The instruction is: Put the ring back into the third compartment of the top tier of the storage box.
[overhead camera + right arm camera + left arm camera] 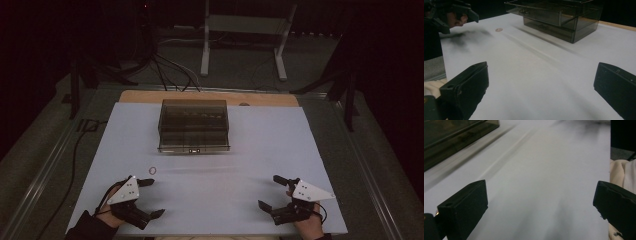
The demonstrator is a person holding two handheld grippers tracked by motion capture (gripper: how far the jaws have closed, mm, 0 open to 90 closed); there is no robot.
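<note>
A wide desk (210,175) covered in a pale grey-white sheet carries everything here, with a strip of bare wood showing along its far edge. Toward the far middle of the desk stands a smoky, translucent dark plastic drawer box (194,125), its front facing the person and, in the right gripper view, its upper drawer pulled slightly forward. At the near left corner the left claw (151,197) is held low over the desk, its two black jaws standing wide apart with nothing between them. At the near right corner the right claw (272,191) is held the same way, jaws spread wide and empty, well apart from the left one. A small red rubber-band ring (152,170) lies flat on the sheet just beyond the left claw, between it and the box, touching neither.
</note>
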